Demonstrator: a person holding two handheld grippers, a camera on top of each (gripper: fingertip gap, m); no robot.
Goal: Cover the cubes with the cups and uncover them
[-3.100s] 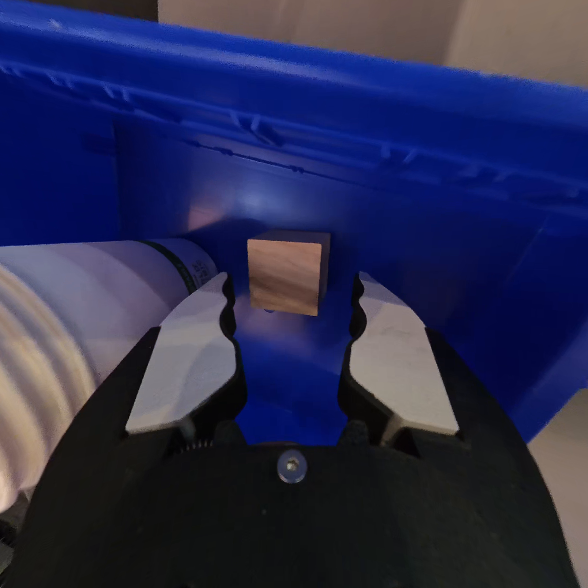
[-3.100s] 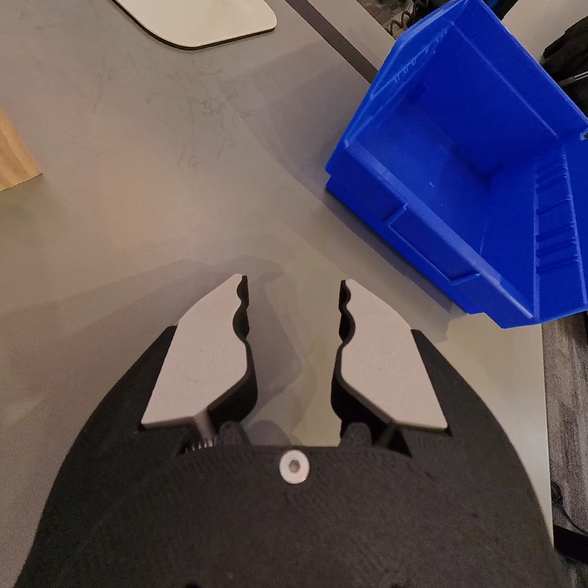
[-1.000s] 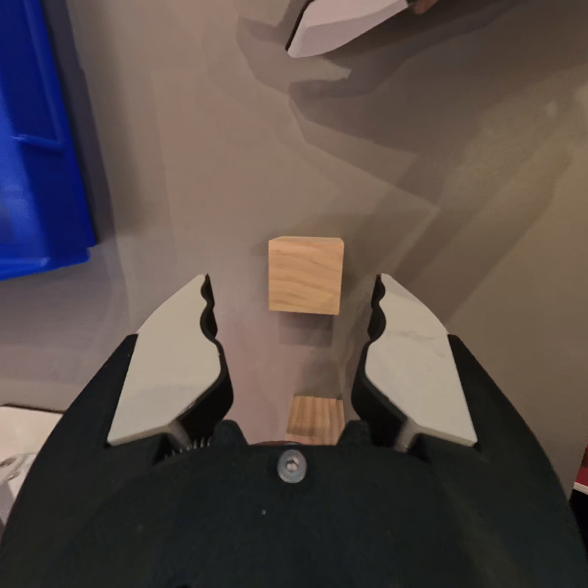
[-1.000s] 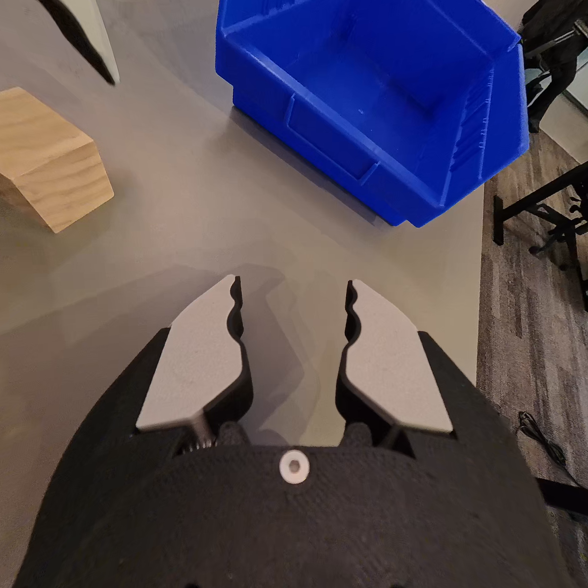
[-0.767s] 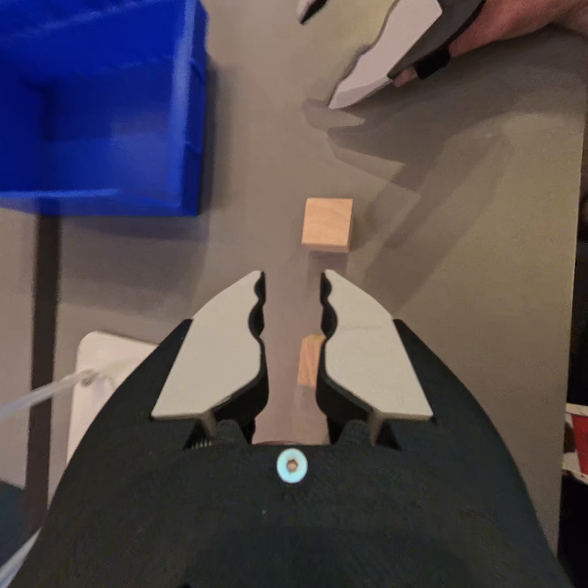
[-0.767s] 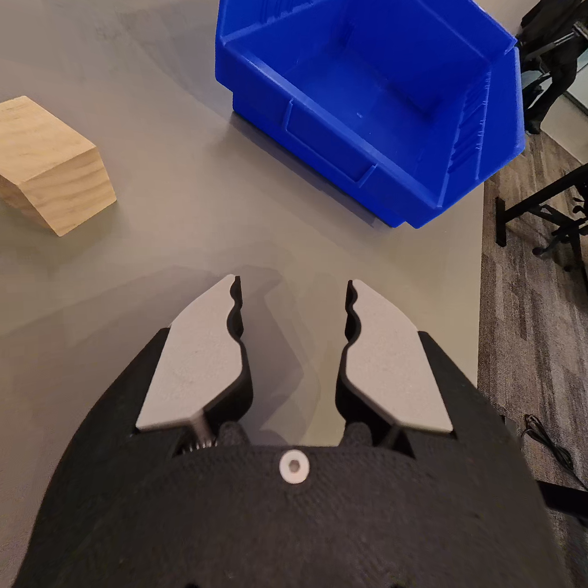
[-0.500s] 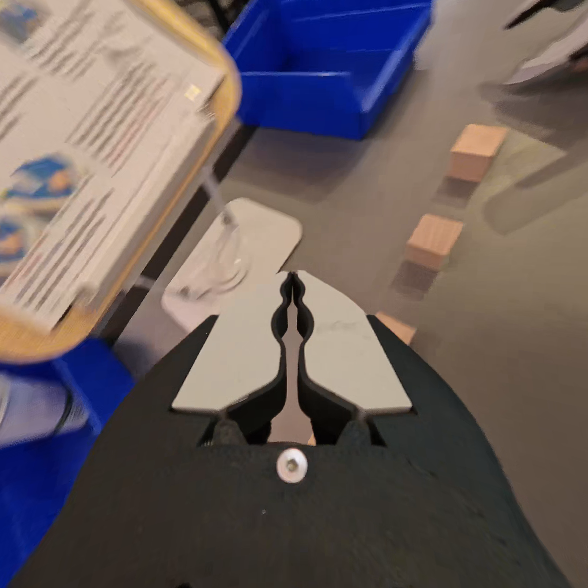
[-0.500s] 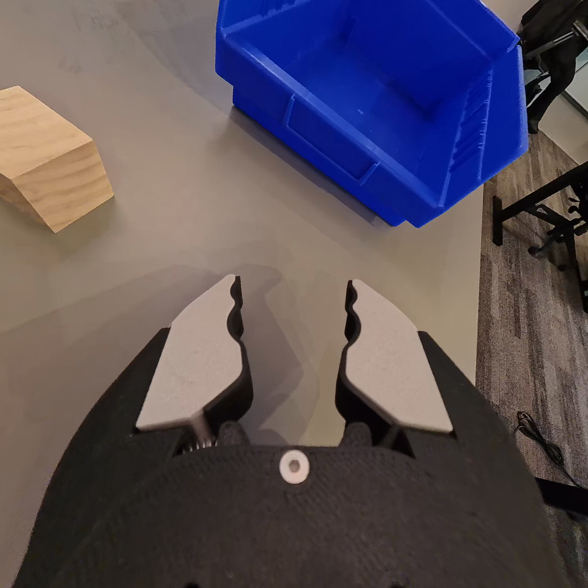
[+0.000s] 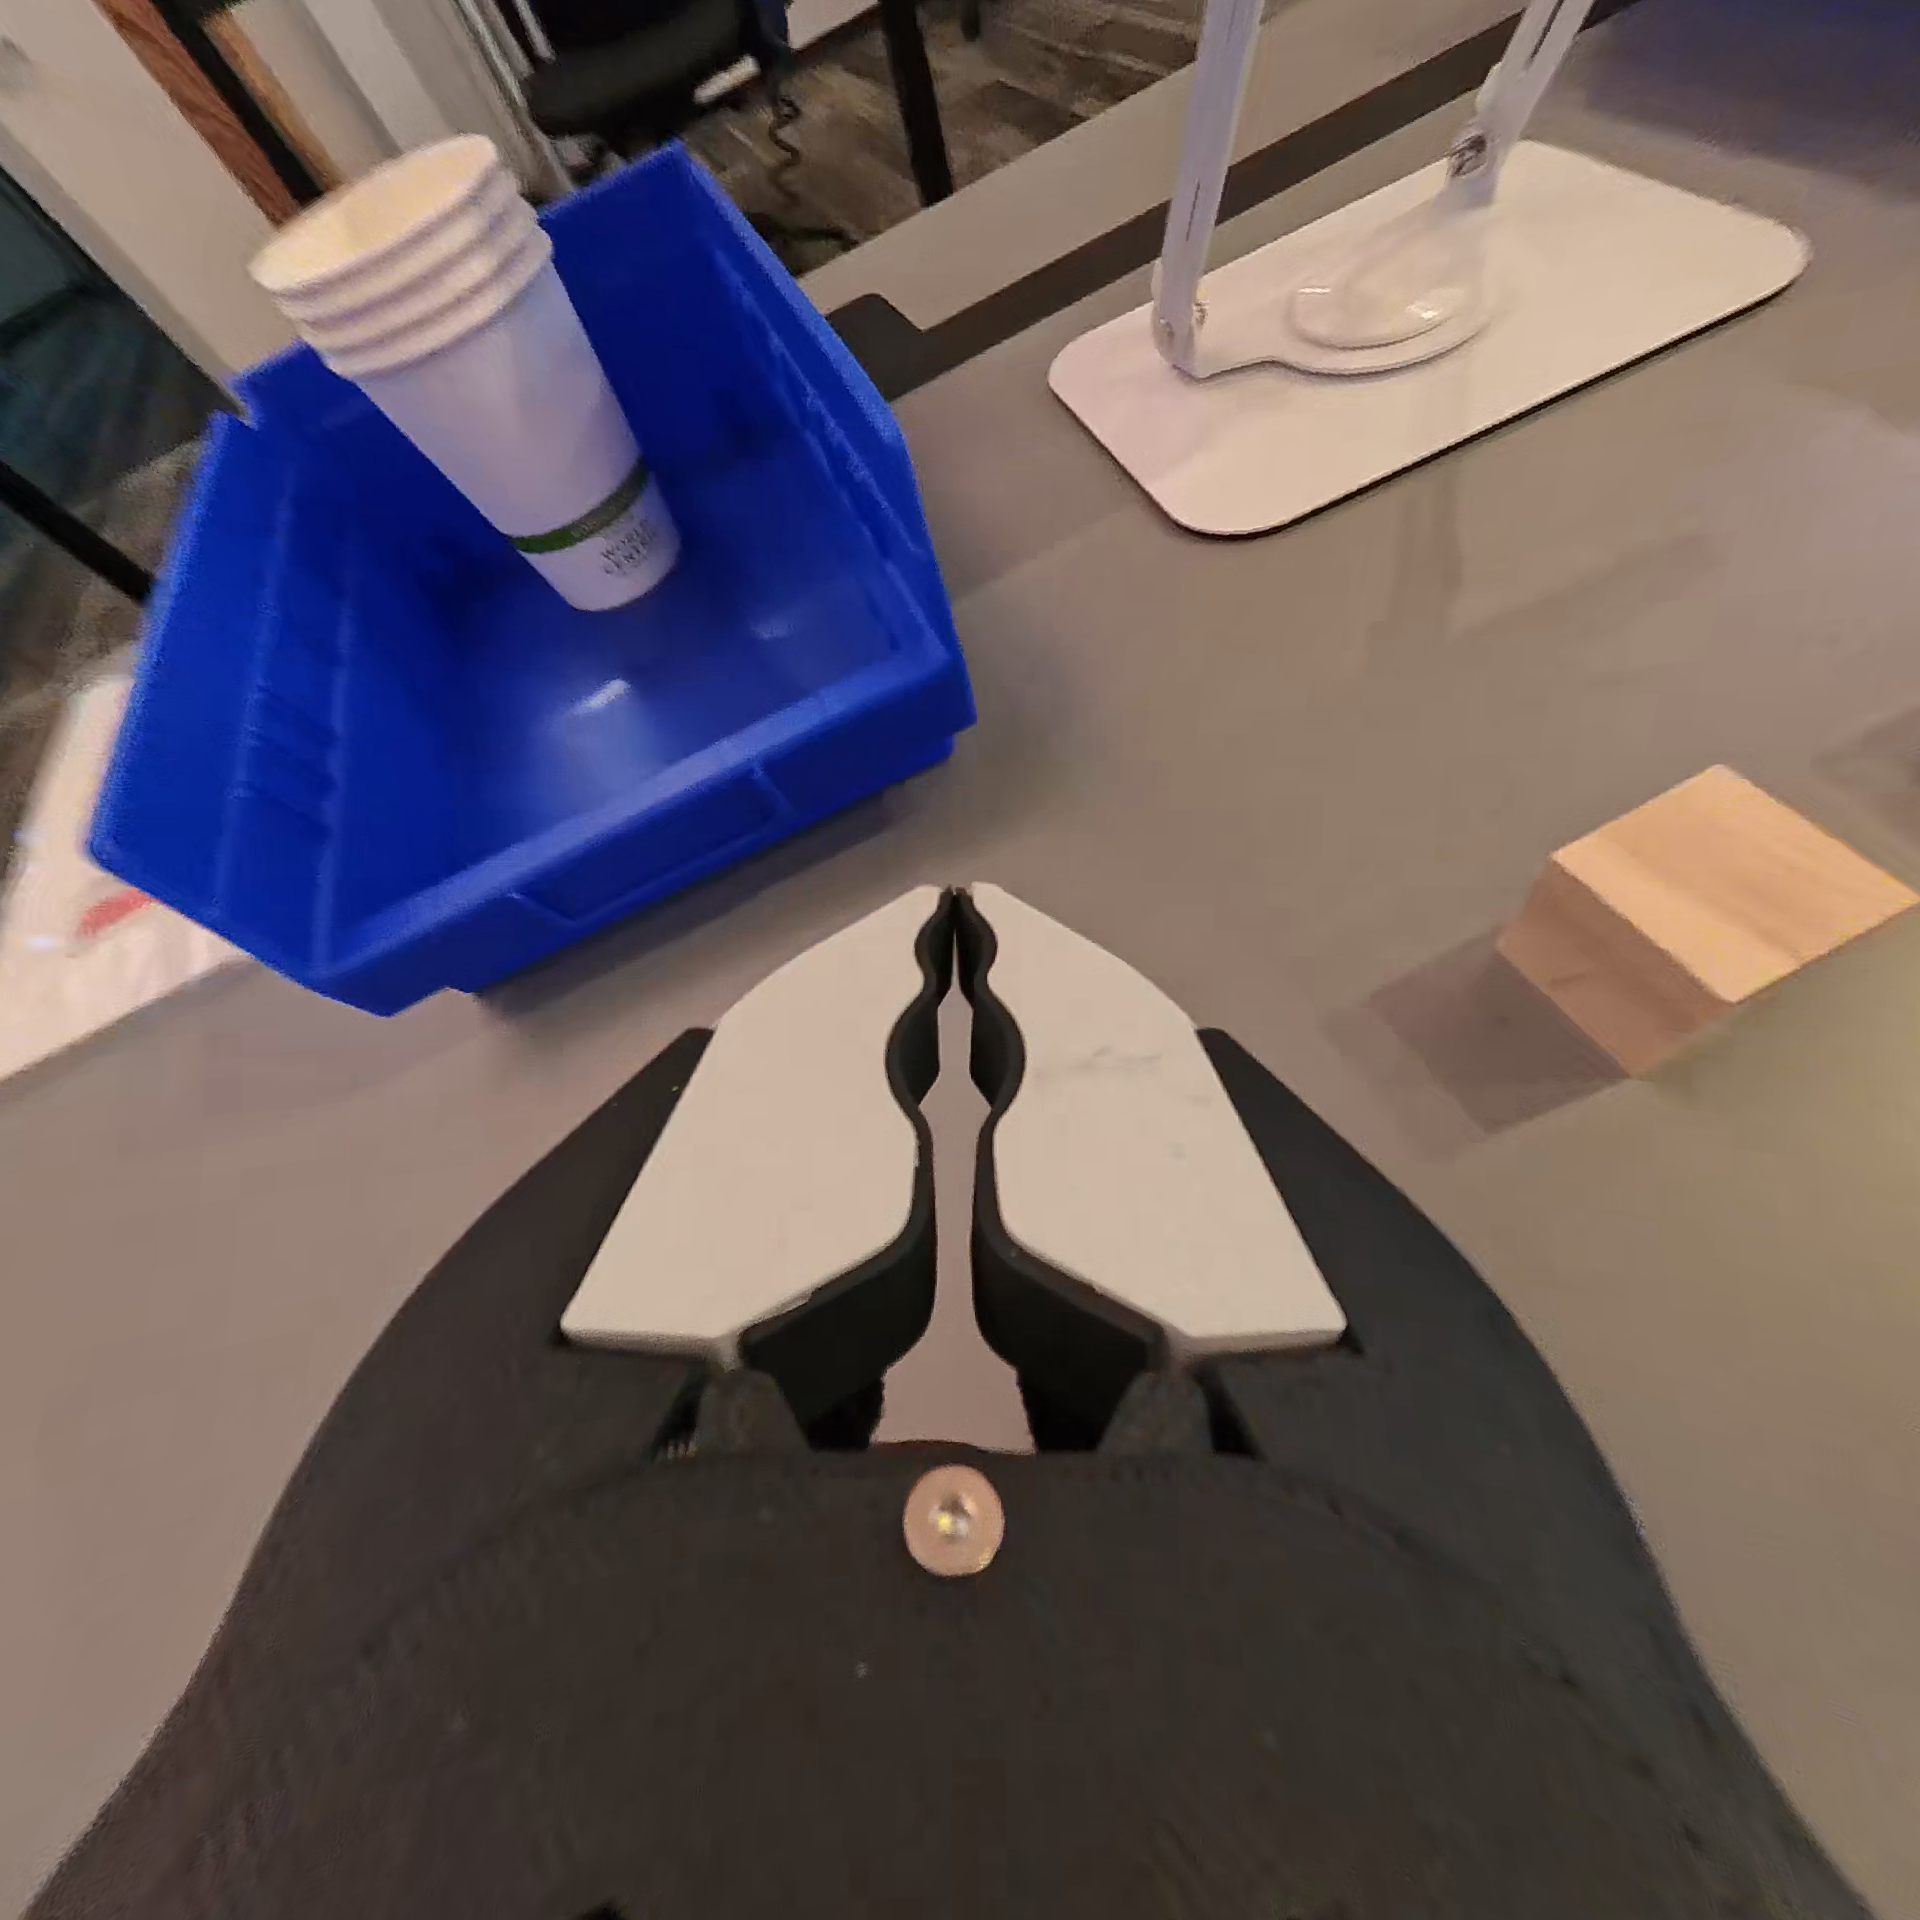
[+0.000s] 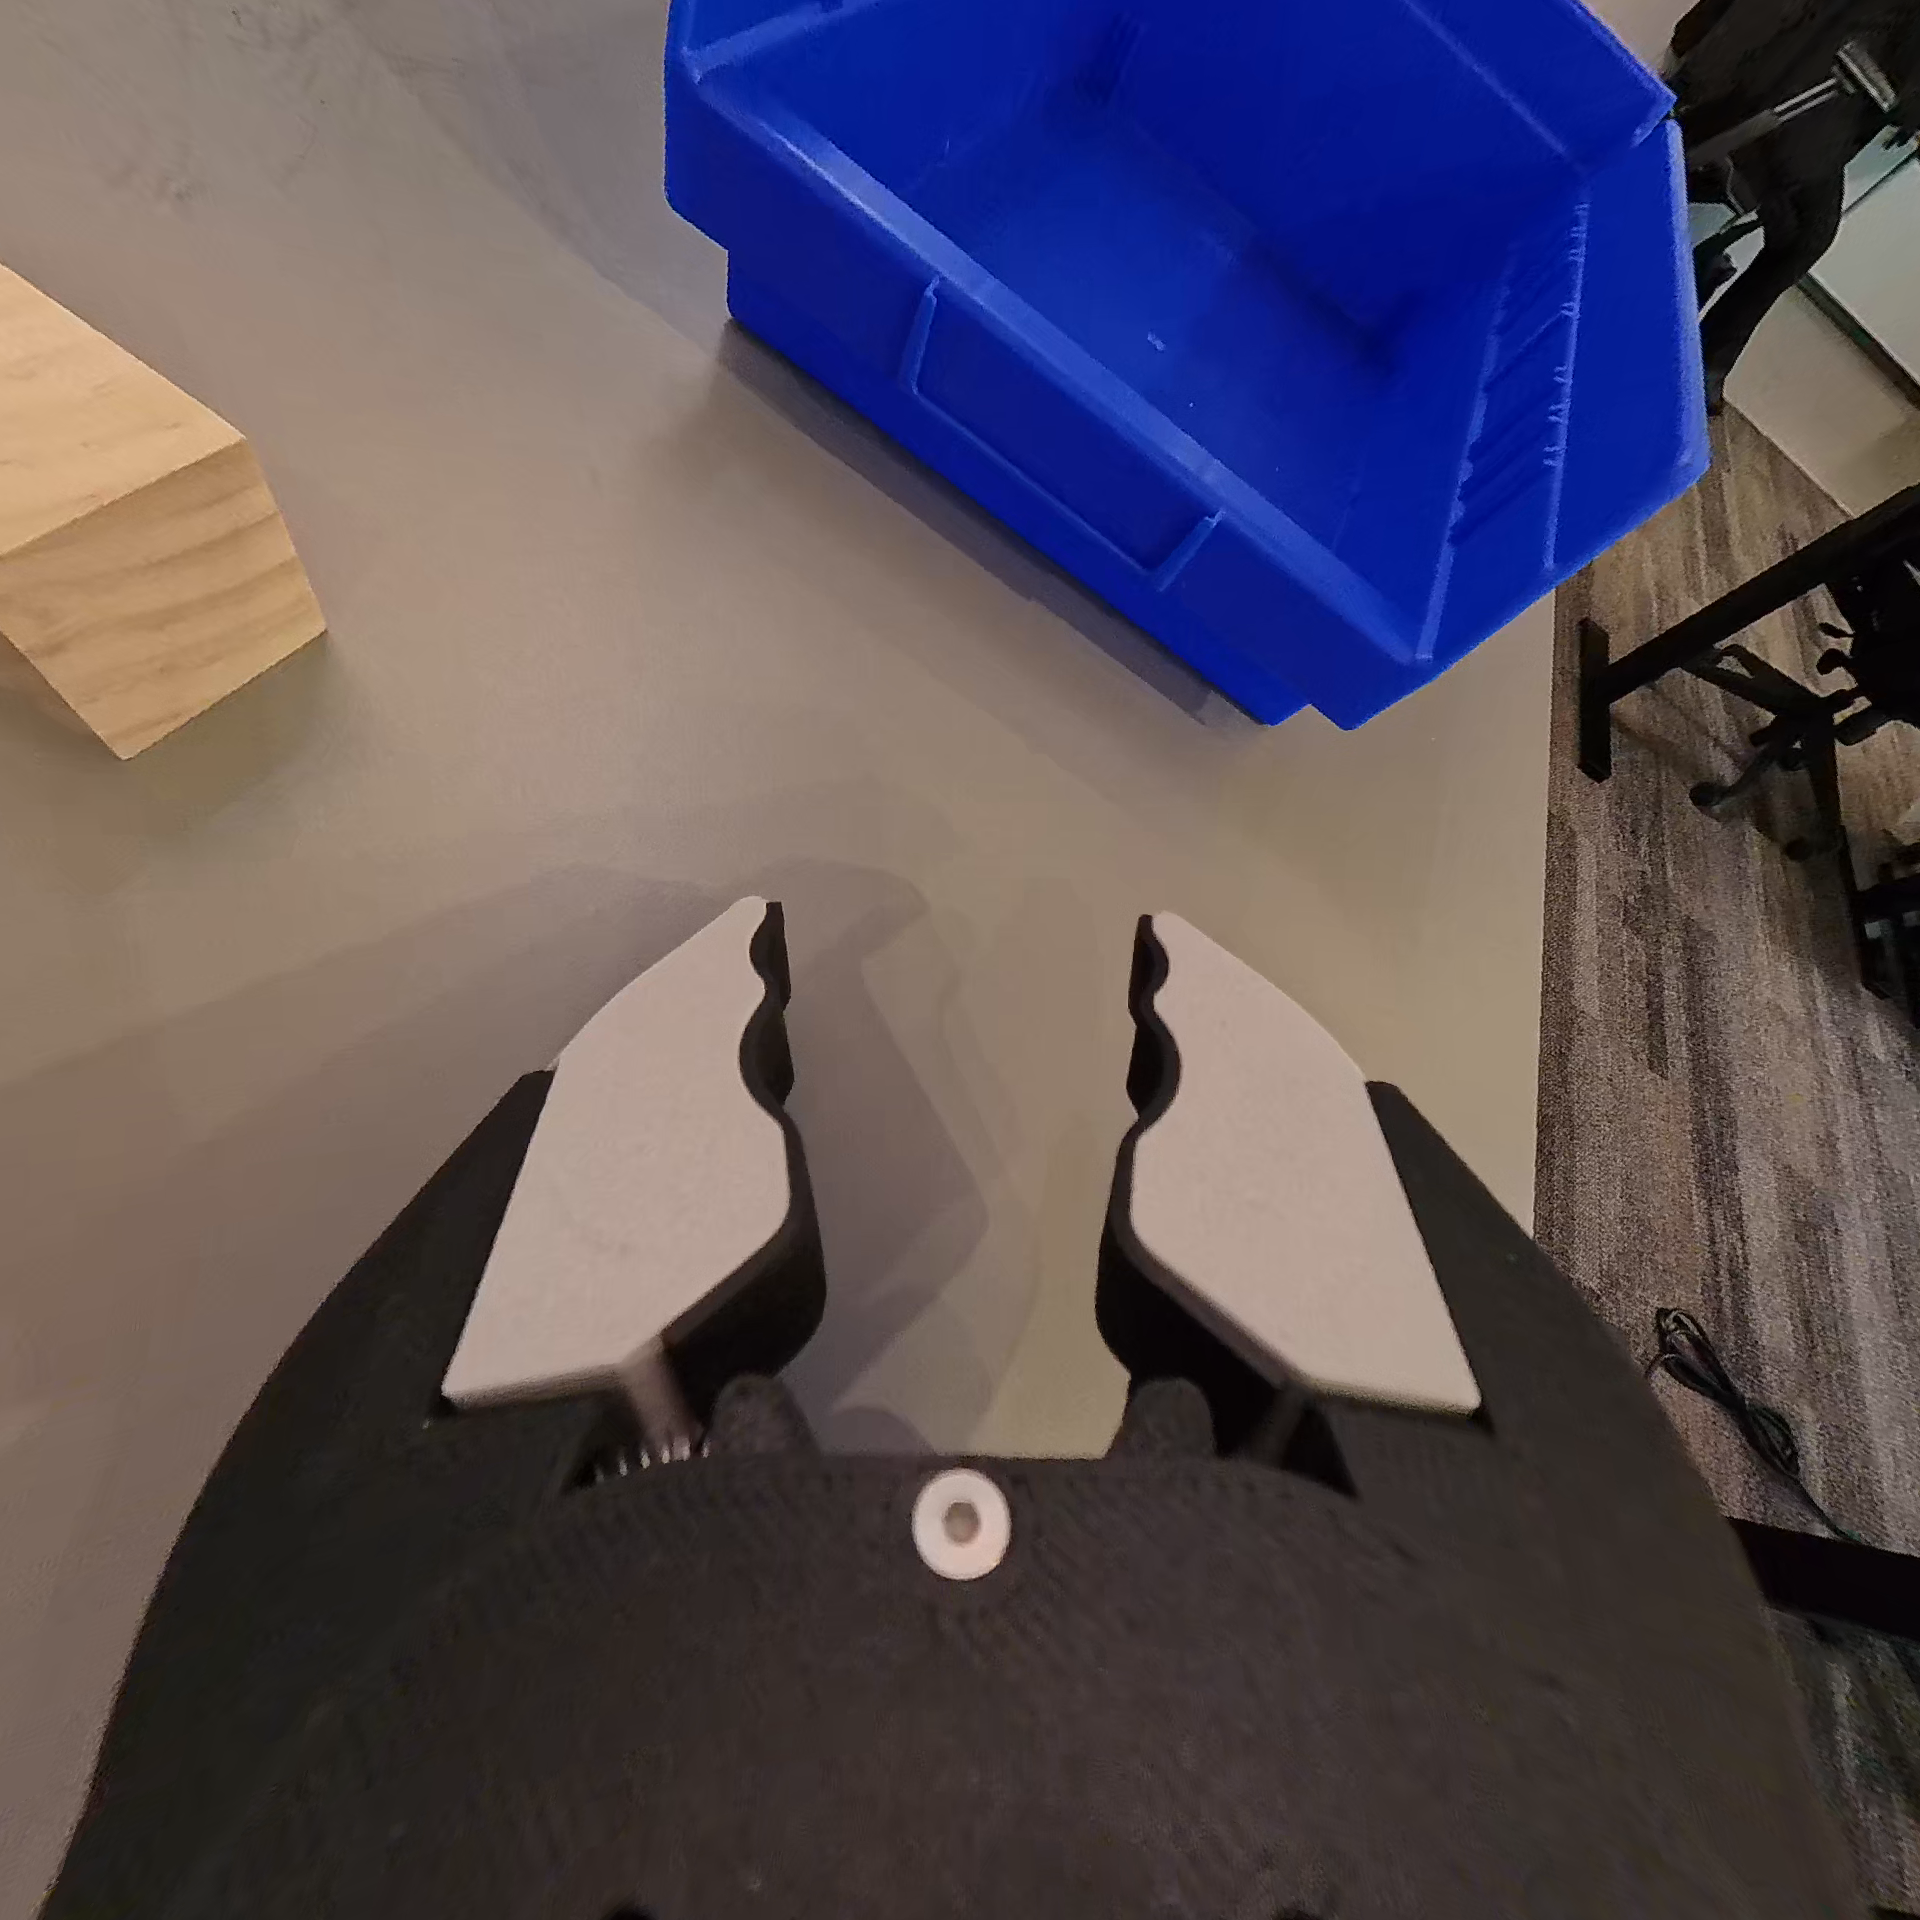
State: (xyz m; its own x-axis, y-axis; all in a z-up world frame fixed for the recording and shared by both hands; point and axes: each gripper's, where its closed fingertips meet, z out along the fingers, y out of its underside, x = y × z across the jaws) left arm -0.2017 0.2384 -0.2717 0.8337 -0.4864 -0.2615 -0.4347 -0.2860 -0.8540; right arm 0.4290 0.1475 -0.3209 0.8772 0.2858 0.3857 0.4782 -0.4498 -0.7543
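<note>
In the left wrist view a stack of white paper cups (image 9: 478, 384) leans upright inside a blue bin (image 9: 343, 831) at the upper left. A wooden cube (image 9: 1694, 914) sits on the grey table to the right. My left gripper (image 9: 954, 925) is shut and empty, hovering over the table in front of the bin. In the right wrist view another wooden cube (image 10: 125, 582) sits at the left edge on the table. A second blue bin (image 10: 1039, 416), empty, stands ahead at the upper right. My right gripper (image 10: 956, 920) is open and empty above bare table.
A white stand base (image 9: 1455, 374) with a white arm rises at the back right in the left wrist view. The table edge (image 10: 1543, 935) runs down the right side in the right wrist view, with floor, black stand legs and cables beyond.
My left gripper let go of a cube on the table, closed, and swung left towards the bin with the cups. My right gripper stayed open and barely moved.
</note>
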